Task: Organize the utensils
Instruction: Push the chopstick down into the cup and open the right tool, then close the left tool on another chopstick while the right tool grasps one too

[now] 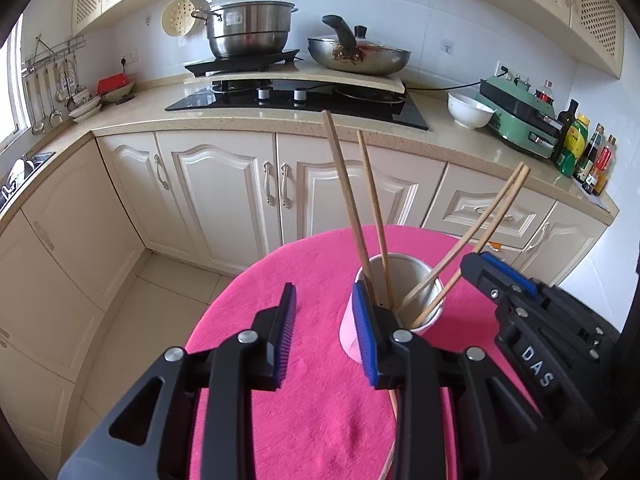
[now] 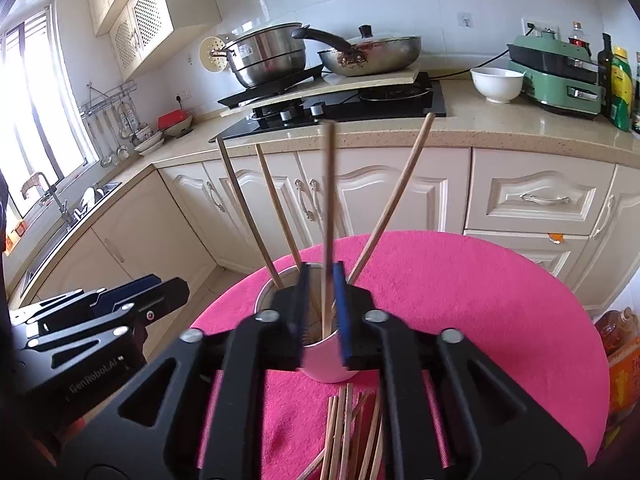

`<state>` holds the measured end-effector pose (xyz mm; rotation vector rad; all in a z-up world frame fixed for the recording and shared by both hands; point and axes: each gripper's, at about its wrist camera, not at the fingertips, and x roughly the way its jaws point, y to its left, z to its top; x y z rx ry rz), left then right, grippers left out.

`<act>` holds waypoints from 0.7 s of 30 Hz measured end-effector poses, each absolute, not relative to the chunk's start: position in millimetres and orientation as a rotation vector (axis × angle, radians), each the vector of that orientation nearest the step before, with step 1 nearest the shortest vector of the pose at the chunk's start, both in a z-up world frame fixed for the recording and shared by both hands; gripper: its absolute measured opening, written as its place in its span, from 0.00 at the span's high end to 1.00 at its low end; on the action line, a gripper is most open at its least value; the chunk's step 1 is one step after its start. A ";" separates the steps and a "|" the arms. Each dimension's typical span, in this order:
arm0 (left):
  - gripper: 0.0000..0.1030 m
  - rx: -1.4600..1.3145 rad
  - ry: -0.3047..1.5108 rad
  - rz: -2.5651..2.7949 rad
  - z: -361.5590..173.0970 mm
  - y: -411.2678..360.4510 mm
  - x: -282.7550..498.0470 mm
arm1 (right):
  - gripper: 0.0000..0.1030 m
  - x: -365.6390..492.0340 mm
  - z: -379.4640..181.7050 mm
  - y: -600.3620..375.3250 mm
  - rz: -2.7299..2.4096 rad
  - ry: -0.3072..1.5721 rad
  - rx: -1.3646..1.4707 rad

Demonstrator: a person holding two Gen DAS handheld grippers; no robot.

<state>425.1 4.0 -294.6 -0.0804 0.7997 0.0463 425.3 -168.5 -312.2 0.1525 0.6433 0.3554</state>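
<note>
While I watch both wrist feeds: the round table under its pink cloth fills the lower half of each.
Cup: a white cup stands upright on the cloth, pale outside, darker grey inside.
Chopsticks in cup: four thin, light-brown wooden chopsticks lean out of it, two toward the left and two toward the right in my left view.
Blurred stick: from the right wrist, one chopstick stands nearly upright and smeared, right between my right claw's pads.
Right gripper: jaws parted a little above the cup mouth; the blue pads sit either side of that stick with gaps showing, so I read no grip on it.
Left gripper: jaws well apart, nothing between them; its right pad is just beside the cup's left wall, and I cannot tell if it touches.
Loose pile: more bare wooden chopsticks lie fanned on the cloth in front of the cup, under my right claw.
</note>
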 end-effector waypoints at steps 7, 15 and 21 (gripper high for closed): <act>0.72 -0.077 0.802 0.042 -293.4 4.3 413.8 | 0.51 409.4 -297.9 -173.8 0.347 0.597 0.149; 0.68 -0.053 0.848 -0.001 -304.4 -2.2 399.2 | 0.51 387.7 -293.8 -191.6 0.296 0.598 0.135; 0.68 -0.079 1.070 -0.098 -355.3 -8.5 393.6 | 0.51 372.4 -324.6 -224.0 0.198 0.722 0.145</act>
